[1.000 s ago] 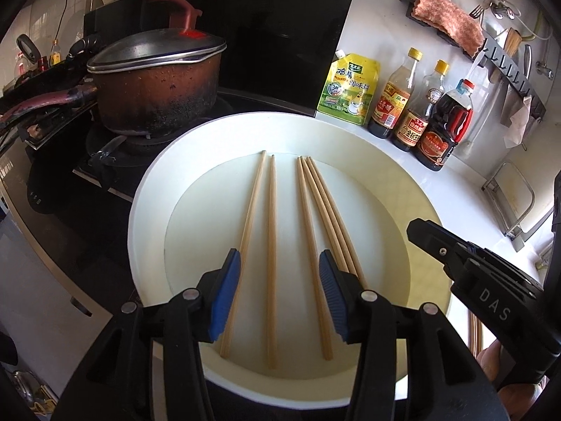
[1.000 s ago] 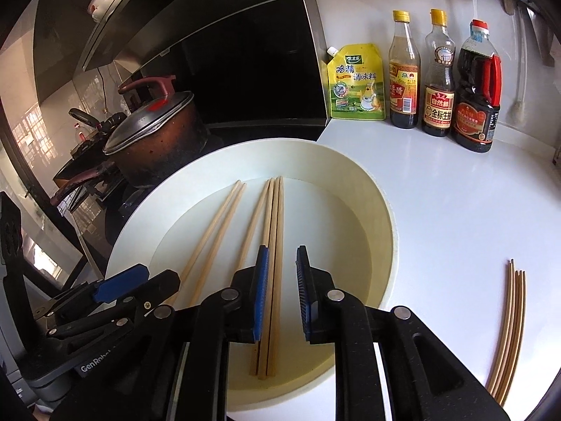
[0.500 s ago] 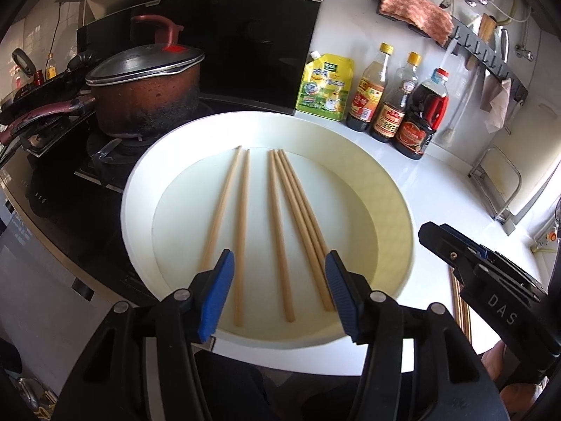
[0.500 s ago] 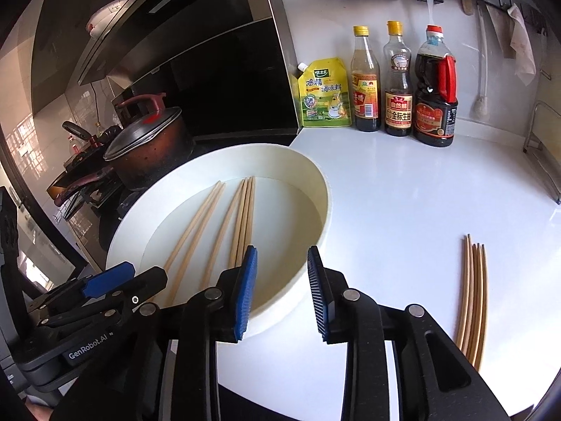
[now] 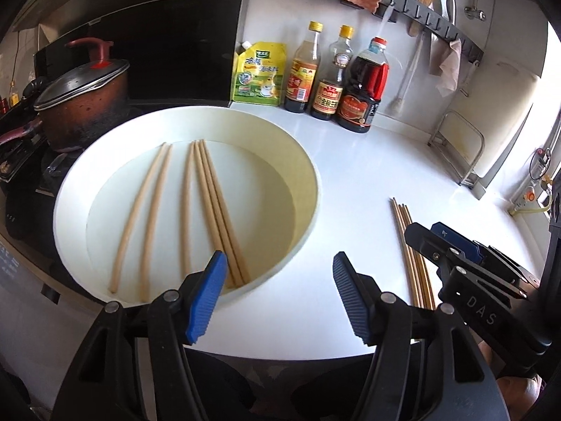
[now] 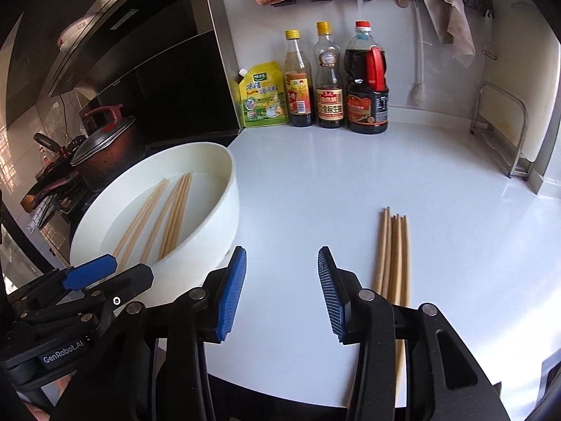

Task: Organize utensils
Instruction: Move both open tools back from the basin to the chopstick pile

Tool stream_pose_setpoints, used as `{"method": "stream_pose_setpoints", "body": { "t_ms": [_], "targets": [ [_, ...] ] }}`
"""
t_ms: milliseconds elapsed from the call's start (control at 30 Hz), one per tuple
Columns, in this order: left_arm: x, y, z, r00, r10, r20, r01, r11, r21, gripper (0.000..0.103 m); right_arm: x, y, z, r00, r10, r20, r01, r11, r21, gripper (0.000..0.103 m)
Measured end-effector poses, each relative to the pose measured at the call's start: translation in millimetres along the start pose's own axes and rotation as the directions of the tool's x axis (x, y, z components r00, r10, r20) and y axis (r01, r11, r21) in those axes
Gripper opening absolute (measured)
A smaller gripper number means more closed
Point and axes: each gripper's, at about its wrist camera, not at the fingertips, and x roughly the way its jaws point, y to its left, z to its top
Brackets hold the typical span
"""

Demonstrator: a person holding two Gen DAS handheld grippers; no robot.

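Lying in the white basin (image 5: 308,182) are five chopsticks (image 5: 210,210): a spread pair toward its stove side and three close together toward its counter side, all pointing roughly the same way. A second bundle of chopsticks (image 6: 392,252) lies flat on the white counter (image 6: 350,168), well apart from the basin on the side away from the stove; their count is hard to read, perhaps five.

Nearest the basin, the left gripper (image 5: 277,294) hangs over its near rim and the counter edge, jaws opening, nothing between the blue pads. The right gripper (image 6: 282,291) hovers over bare counter between the basin and the loose bundle, jaws also opening and empty.

Behind the basin, against the wall, stand a yellow pouch (image 5: 259,73) and three bottles (image 5: 331,77) in a row. On the basin's far-left side a lidded pot (image 5: 80,105) sits on the stove. Above the bottles a hook rail (image 5: 431,24) carries a cloth.
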Motion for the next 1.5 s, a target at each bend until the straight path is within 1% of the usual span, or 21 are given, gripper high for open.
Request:
{"method": "stream_pose_setpoints", "body": {
  "t_ms": [67,133,167,233,333,567,700,833,933,1133,1300,1500],
  "targets": [
    [5,-10,-2,1.000,-0.008,-0.011,0.008,1.000,0.014,0.063,-3,-11,-4,1.000,-0.018,0.000,0.018,1.000,0.013,0.042],
    [7,-20,-5,1.000,0.006,-0.002,-0.006,0.999,0.033,0.069,-5,-22,-7,0.999,-0.035,-0.004,0.035,0.999,0.026,0.045],
    [8,-25,-5,1.000,0.003,-0.001,-0.003,0.999,0.040,0.070,-6,-27,-9,0.999,-0.044,-0.006,0.044,0.999,0.031,0.045],
    [10,-33,-6,1.000,-0.020,-0.010,0.021,0.999,0.047,0.070,-9,-37,-13,0.998,-0.056,-0.007,0.056,0.997,0.043,0.045],
    [13,-46,-6,1.000,-0.022,-0.013,0.023,0.997,0.071,0.070,-13,-53,-18,0.998,-0.069,-0.004,0.069,0.996,0.064,0.046],
    [22,-76,-5,0.998,-0.054,-0.026,0.056,0.992,0.116,0.070,-18,-87,-25,0.994,-0.108,-0.011,0.109,0.988,0.113,0.047],
    [34,-94,-5,0.997,-0.065,-0.047,0.071,0.986,0.148,0.071,-17,-107,-30,0.992,-0.126,-0.025,0.128,0.981,0.146,0.048],
    [49,-106,-8,0.995,-0.072,-0.073,0.083,0.984,0.159,0.071,-12,-123,-39,0.989,-0.136,-0.051,0.143,0.975,0.170,0.048],
    [61,-111,-12,0.993,-0.060,-0.098,0.075,0.983,0.165,0.071,-4,-129,-44,0.987,-0.139,-0.078,0.150,0.974,0.171,0.052],
    [77,-109,-15,0.991,-0.038,-0.125,0.057,0.987,0.152,0.076,17,-129,-50,0.980,-0.145,-0.133,0.163,0.976,0.143,0.052],
    [88,-104,-15,0.989,-0.027,-0.145,0.047,0.990,0.136,0.076,30,-123,-52,0.974,-0.157,-0.166,0.175,0.979,0.102,0.052],
    [94,-102,-15,0.988,-0.025,-0.154,0.044,0.991,0.125,0.076,37,-120,-53,0.968,-0.167,-0.187,0.183,0.980,0.075,0.052]
  ]
}}
